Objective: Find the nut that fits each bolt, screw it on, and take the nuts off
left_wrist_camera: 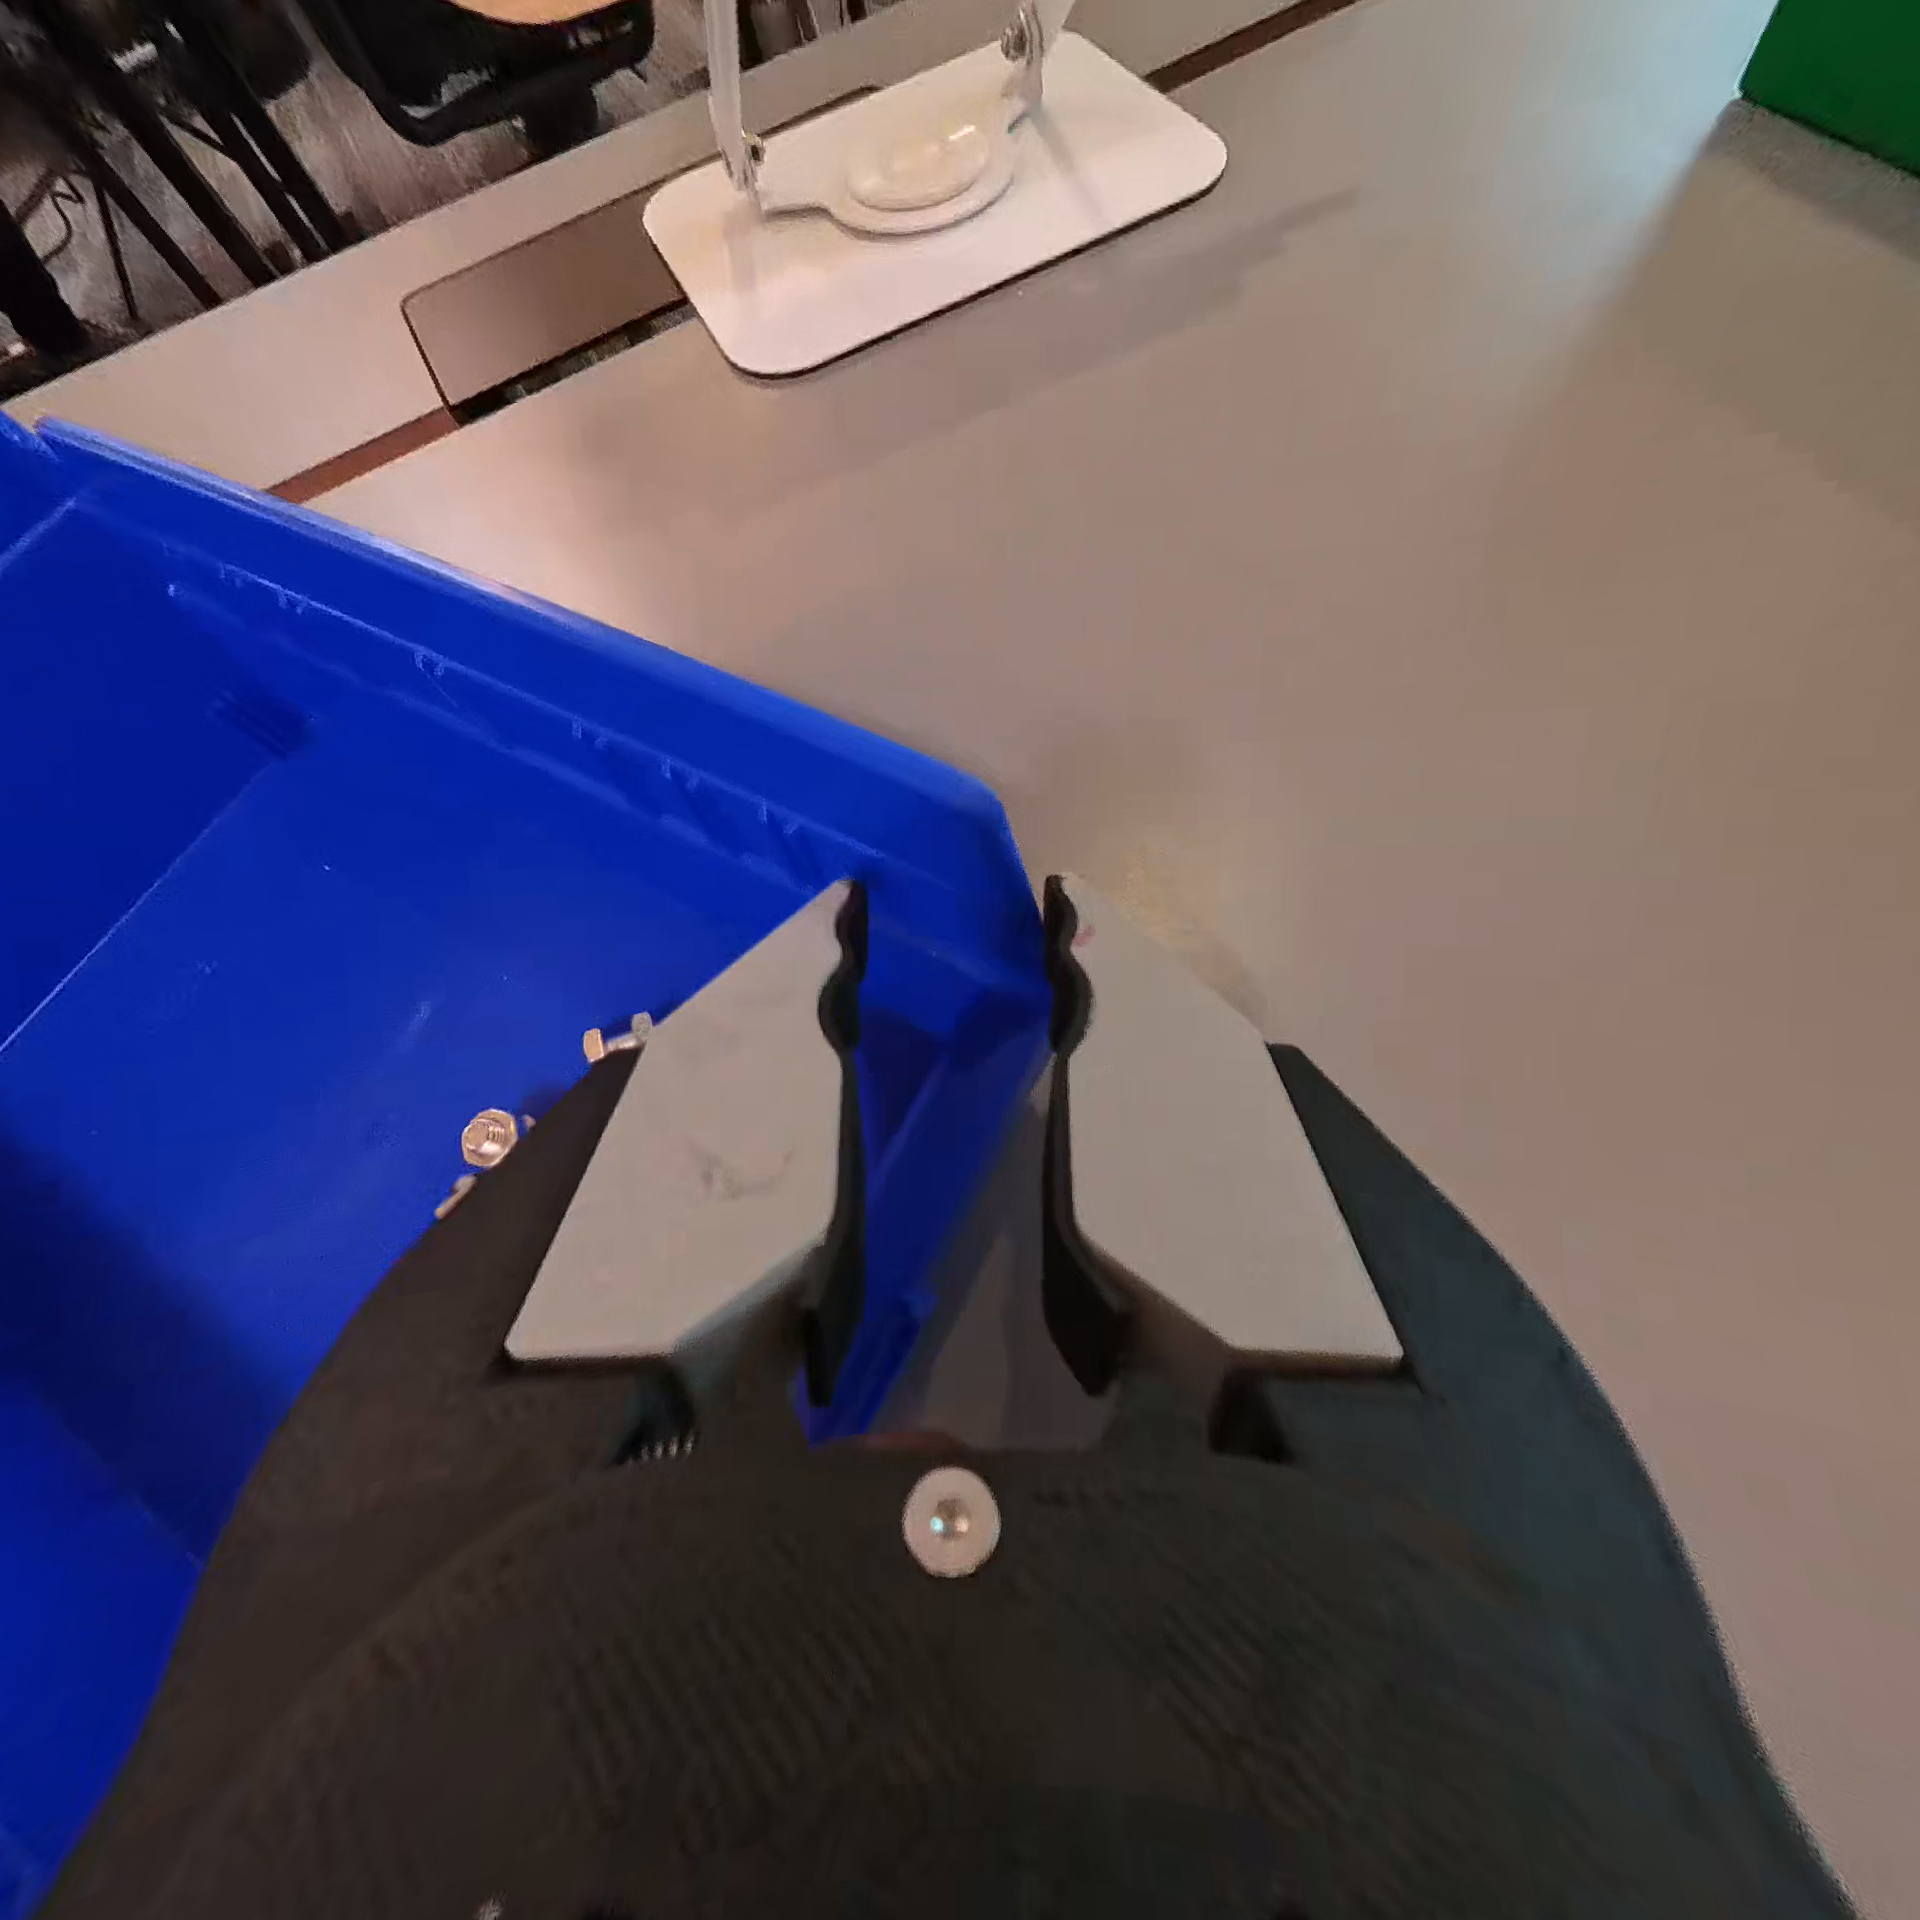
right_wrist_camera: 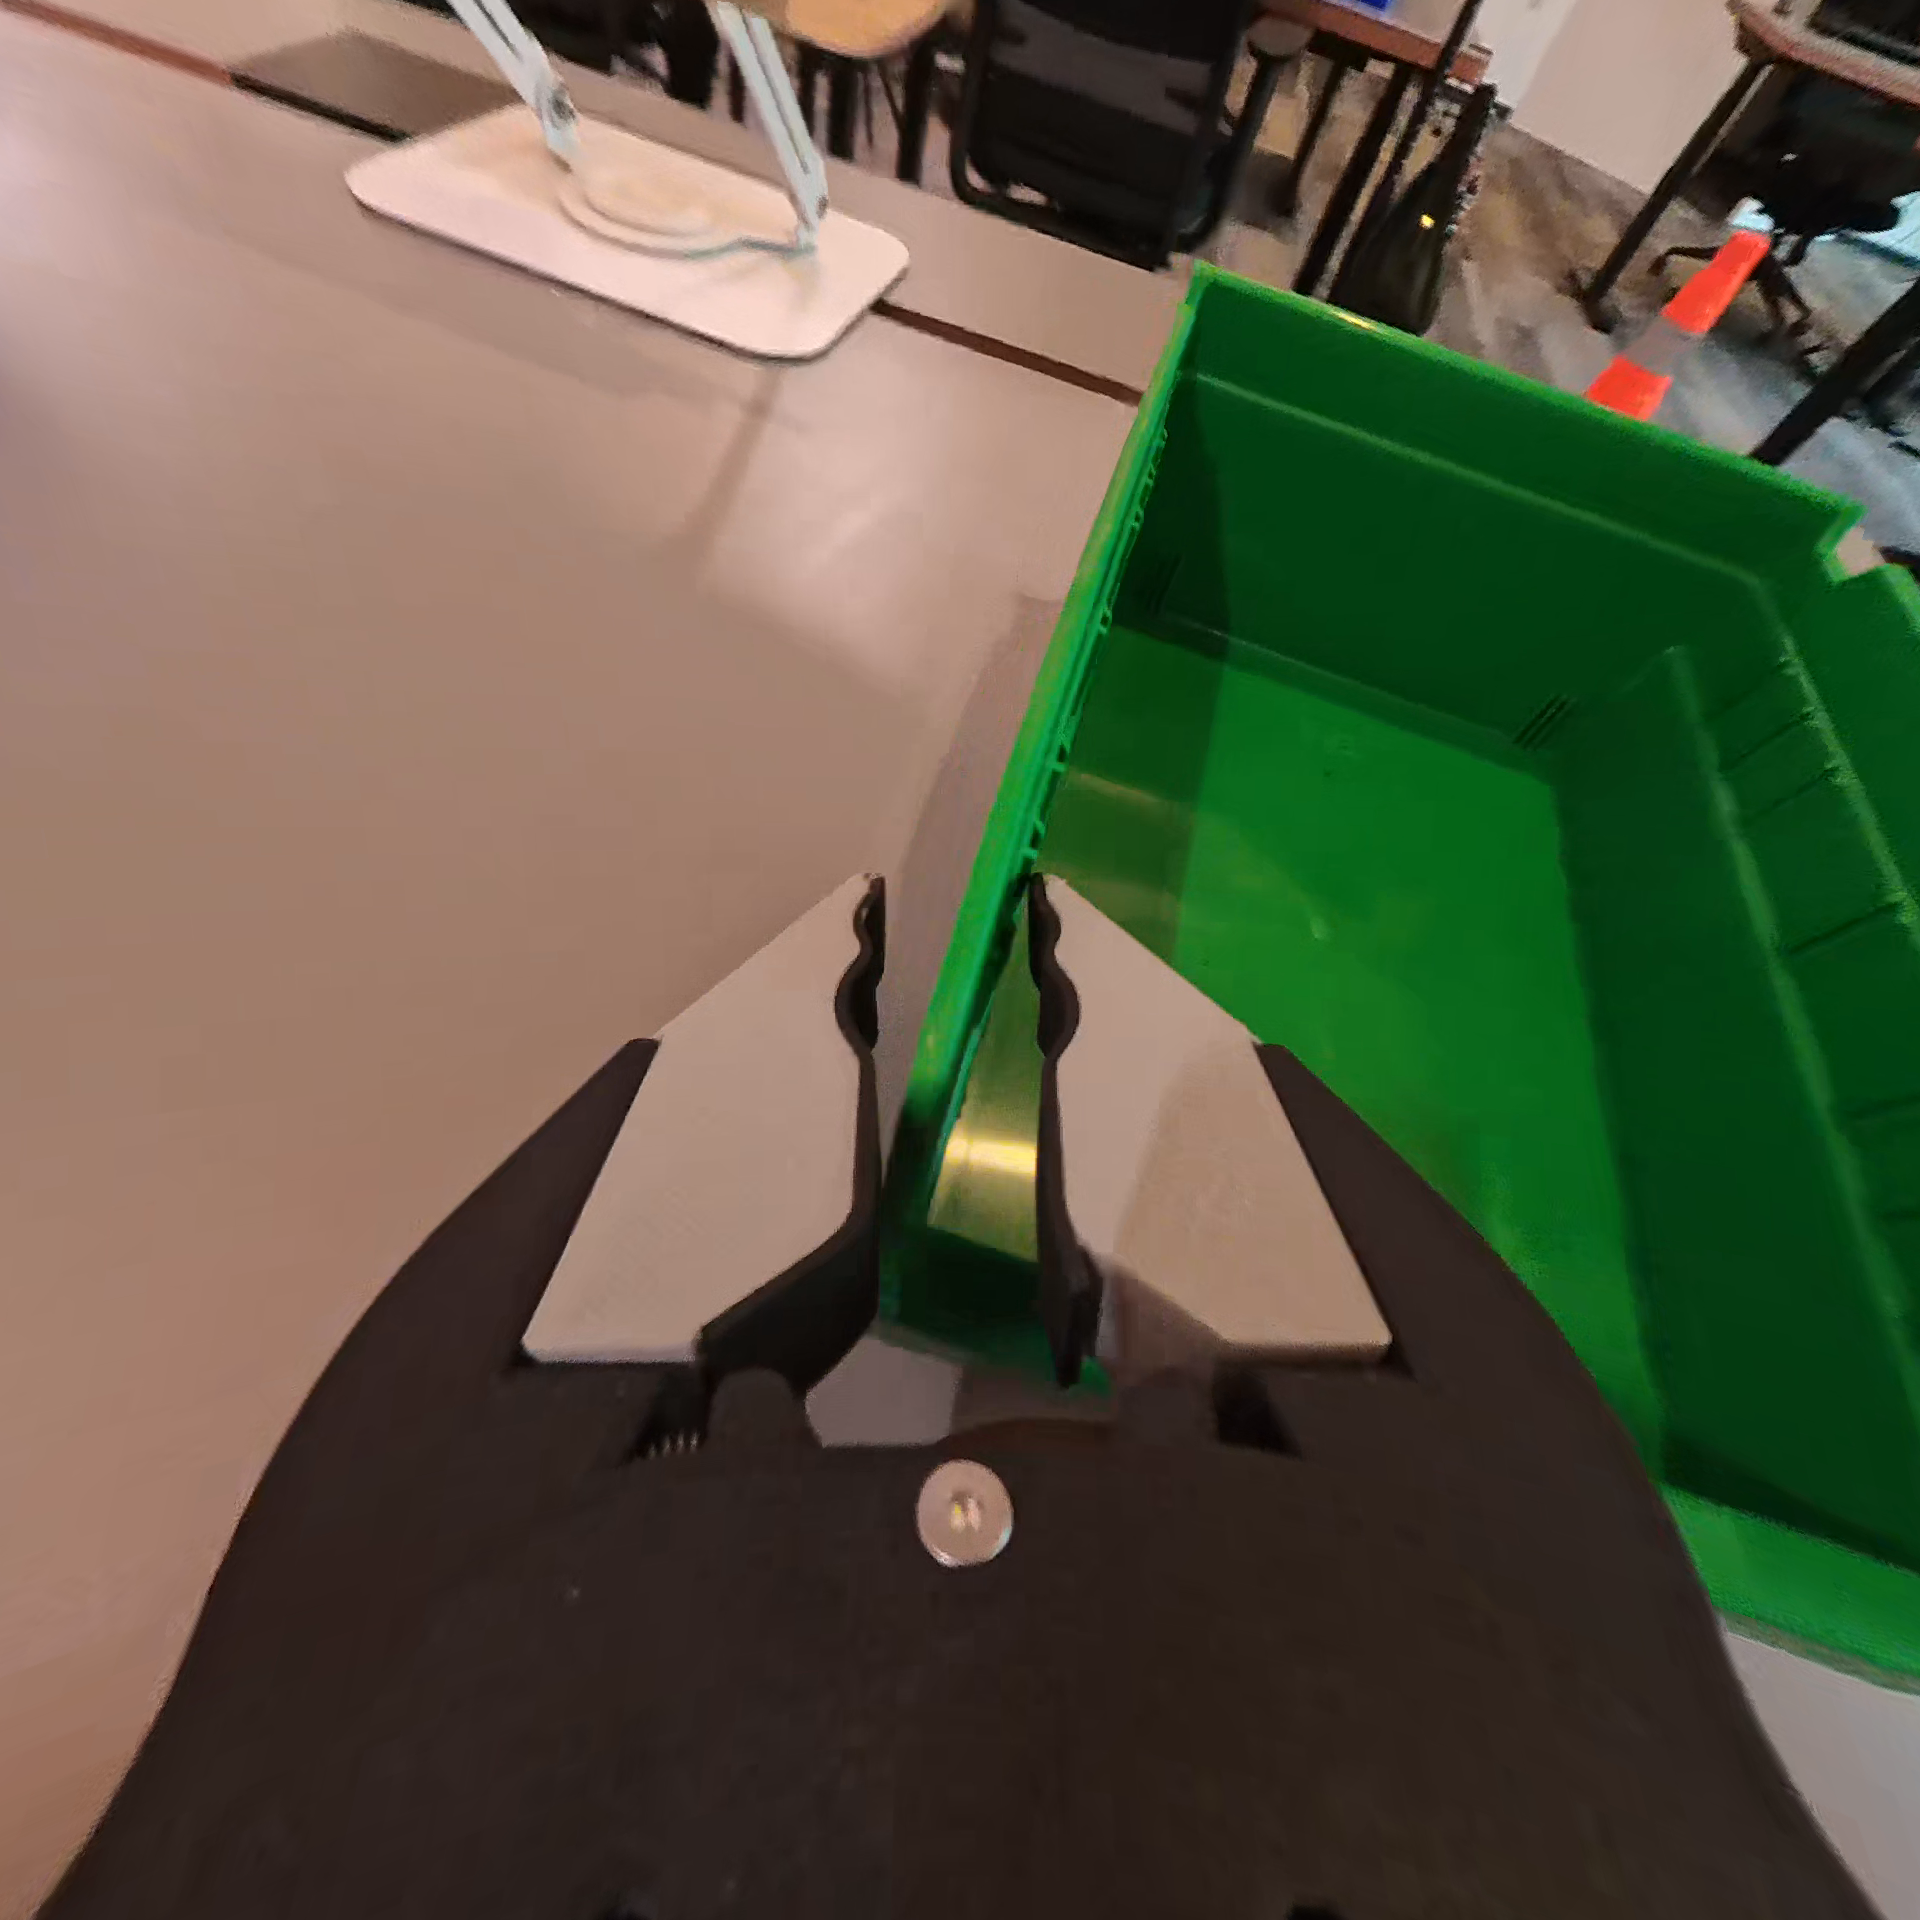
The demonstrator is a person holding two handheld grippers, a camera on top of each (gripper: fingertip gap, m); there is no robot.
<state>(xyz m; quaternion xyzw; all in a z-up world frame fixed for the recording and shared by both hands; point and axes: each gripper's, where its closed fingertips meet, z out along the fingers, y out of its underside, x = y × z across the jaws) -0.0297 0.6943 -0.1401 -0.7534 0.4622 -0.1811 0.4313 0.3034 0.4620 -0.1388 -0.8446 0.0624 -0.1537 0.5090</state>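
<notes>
left gripper (left_wrist_camera: 951,904) straddling the near right corner wall of the blue bin (left_wrist_camera: 436,727), whether the pads press it i cannot tell, bolts (left_wrist_camera: 615,1039) and a nut (left_wrist_camera: 488,1135) inside, right gripper (right_wrist_camera: 954,902) astride the left wall of the green bin (right_wrist_camera: 1455,582), left pad clear of it, grey table (right_wrist_camera: 416,623), white stand (right_wrist_camera: 623,229) far

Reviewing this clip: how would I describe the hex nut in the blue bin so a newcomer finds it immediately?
Start at the blue plastic bin on the grey table, seen in the left wrist view. On its floor, just beside the left gripper's black body, lies a small silver hex nut. It is a ring with a round hole facing up, whereas the neighbouring silver hex-head bolt shows a solid head and a shank.
</notes>
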